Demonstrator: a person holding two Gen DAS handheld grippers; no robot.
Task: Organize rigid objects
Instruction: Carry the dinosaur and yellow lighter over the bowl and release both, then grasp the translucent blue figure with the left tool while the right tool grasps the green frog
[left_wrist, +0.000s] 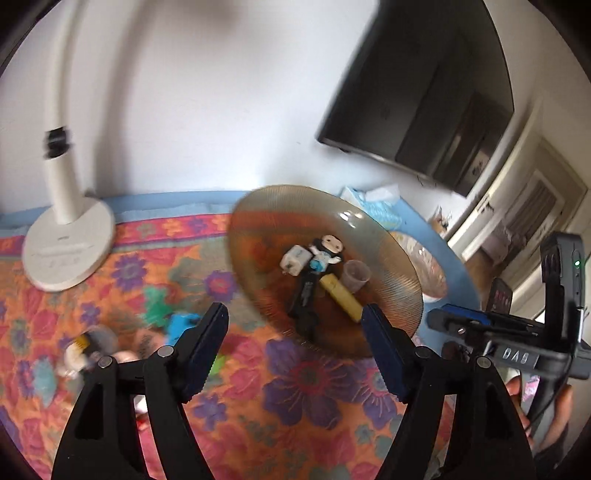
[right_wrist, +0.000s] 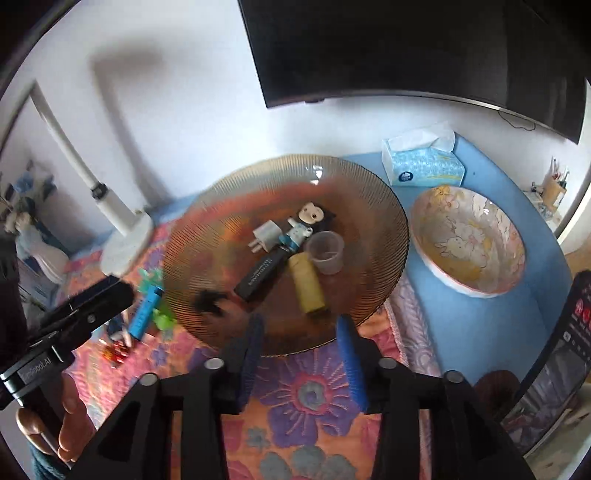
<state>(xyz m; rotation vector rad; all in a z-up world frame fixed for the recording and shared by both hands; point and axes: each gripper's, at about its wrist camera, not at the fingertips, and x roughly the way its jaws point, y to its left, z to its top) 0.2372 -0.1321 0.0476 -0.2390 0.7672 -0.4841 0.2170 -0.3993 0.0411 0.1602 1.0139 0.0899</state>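
Both tools, left (left_wrist: 295, 321) and right (right_wrist: 301, 332), stood spread and empty near the plate (right_wrist: 207, 221). On the plate lay a charger (right_wrist: 266, 233), doll (right_wrist: 304, 225) and cup (right_wrist: 327, 251).

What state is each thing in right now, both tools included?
Left tool: open, empty.
Right tool: open, empty.
Ribbed plate: holds several items.
Clear cup: on its side on the plate, empty.
Floral bowl: empty.
Tissue box: opened, tissue sticking out.
Wall screen: dark.
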